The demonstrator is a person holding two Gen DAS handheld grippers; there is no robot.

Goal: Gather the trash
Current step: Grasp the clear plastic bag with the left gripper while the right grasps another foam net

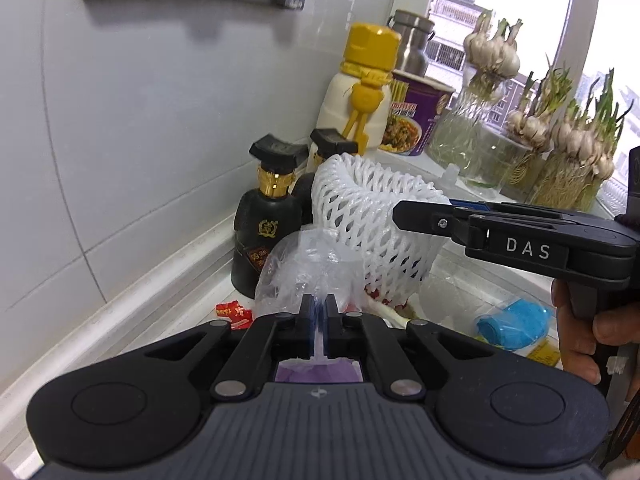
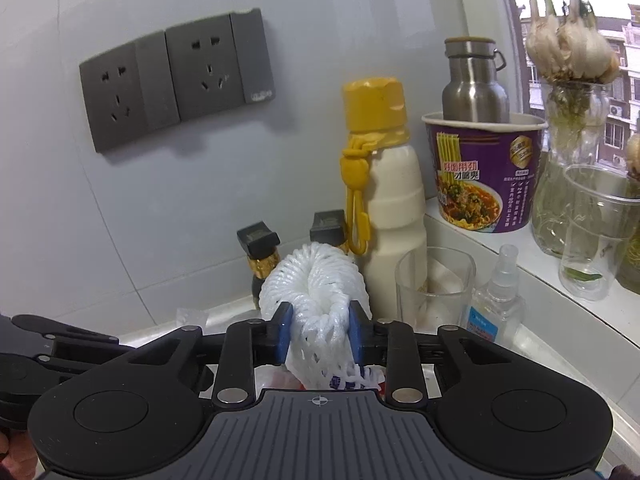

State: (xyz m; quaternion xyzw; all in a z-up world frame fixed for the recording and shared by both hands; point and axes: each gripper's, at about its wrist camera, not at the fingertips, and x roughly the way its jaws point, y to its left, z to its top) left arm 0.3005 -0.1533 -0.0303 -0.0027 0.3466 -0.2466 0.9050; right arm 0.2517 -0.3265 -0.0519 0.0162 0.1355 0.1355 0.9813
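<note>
Pale grey tiled wall point(image 2: 280, 60) fills the back, thin grout lines curving across it. Two dark grey wall sockets point(image 2: 176, 80) sit side by side, casting a soft shadow below. A white counter point(image 1: 132, 312) meets the wall with a rounded raised edge. Over to the right, a white window sill point(image 2: 560, 292) steps up above the counter, and the window point(image 2: 624, 80) pours in flat daylight, apartment blocks point(image 1: 456, 20) visible outside
</note>
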